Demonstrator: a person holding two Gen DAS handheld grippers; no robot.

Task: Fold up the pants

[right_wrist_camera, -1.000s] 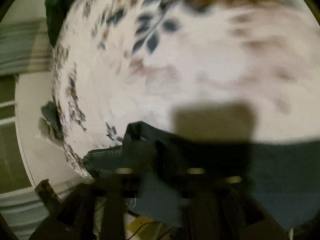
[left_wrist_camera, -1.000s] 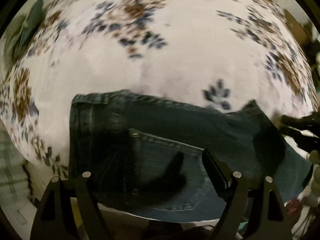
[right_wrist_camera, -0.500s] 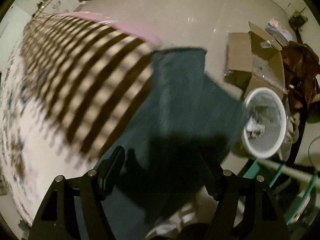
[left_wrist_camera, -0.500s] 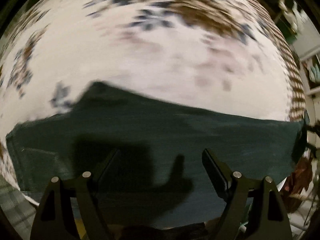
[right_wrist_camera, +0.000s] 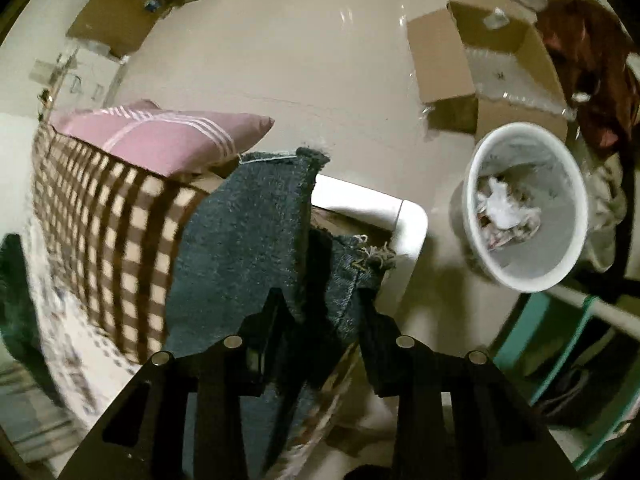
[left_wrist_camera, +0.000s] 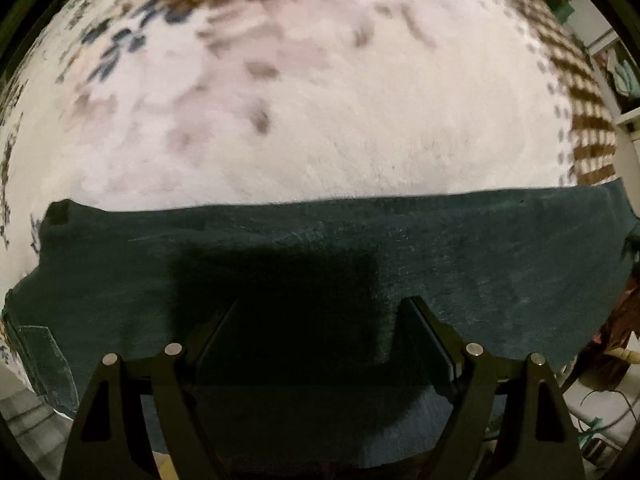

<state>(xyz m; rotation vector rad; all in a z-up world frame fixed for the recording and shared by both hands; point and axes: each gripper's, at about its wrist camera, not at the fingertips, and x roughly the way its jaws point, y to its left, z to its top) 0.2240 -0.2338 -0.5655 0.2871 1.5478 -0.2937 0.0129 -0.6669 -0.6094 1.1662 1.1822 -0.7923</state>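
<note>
One white bin (right_wrist_camera: pixel 524 216) on the floor, crumpled paper inside; one open cardboard box (right_wrist_camera: pixel 496 56) beyond it, contents unclear; pants (left_wrist_camera: pixel 460 256) lie flat along the bed's near edge on a floral blanket (left_wrist_camera: pixel 360 120), wide bare blanket beyond; my left tool (left_wrist_camera: pixel 324 320) hangs spread above the denim, holding nothing; my right tool (right_wrist_camera: pixel 320 304) has just been closing, leg ends (right_wrist_camera: pixel 248 240) between its fingers at the bed corner, beside a pink pillow (right_wrist_camera: pixel 160 136).

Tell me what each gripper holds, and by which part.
Right gripper: jaws have just been closing around the pants' frayed hem end. Left gripper: open over the pants, holding nothing.
</note>
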